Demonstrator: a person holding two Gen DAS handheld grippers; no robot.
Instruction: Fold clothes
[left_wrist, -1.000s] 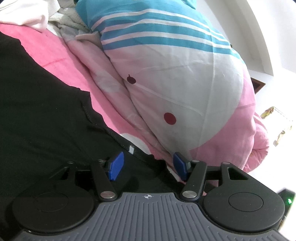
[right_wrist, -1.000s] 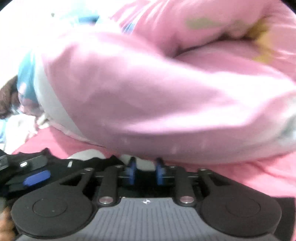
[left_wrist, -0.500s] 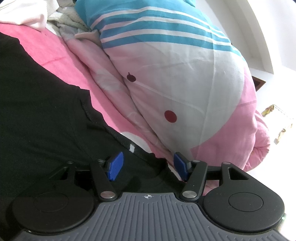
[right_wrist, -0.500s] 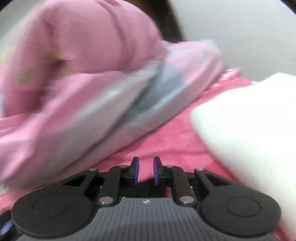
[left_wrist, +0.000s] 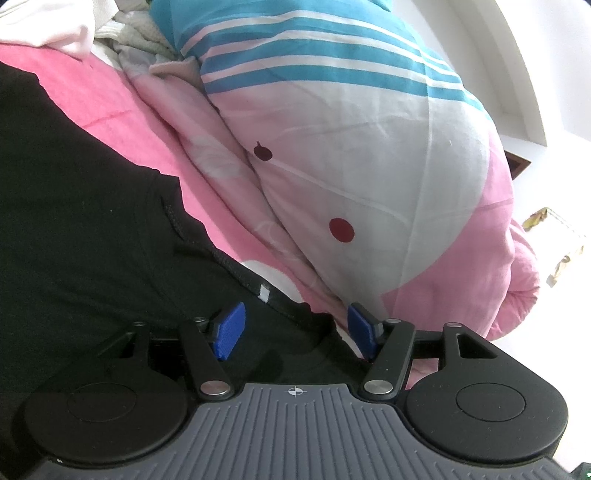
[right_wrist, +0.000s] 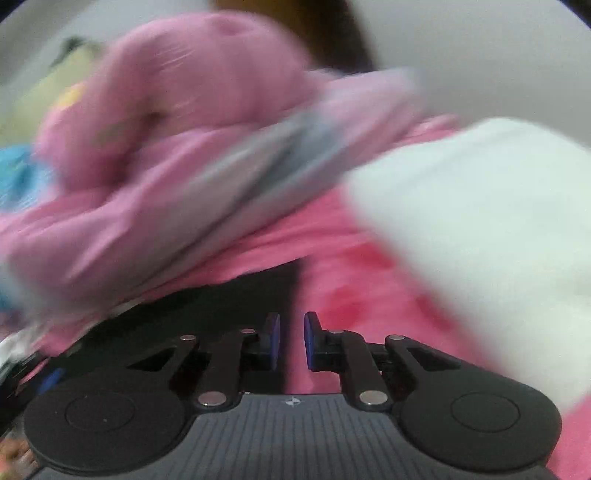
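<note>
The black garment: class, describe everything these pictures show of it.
The black garment is dark, soft-looking knit cloth lying spread on the pink bedsheet, beside a bundled pink, white and blue quilt. A stitched curved edge carries a small white tag. Its near edge lies between the open left gripper fingers, ungripped. The blurred right view shows a dark corner.

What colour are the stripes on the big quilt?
Blue and white stripes on the bulky pink-and-white quilt, clearest in the left wrist view.

Right gripper (right_wrist: 291, 341) swung over black garment (right_wrist: 229, 299).

Black garment (left_wrist: 74, 206) matt knit cloth; quilt (left_wrist: 369, 147) smooth cotton; fingers (left_wrist: 229, 331) ribbed plastic.
</note>
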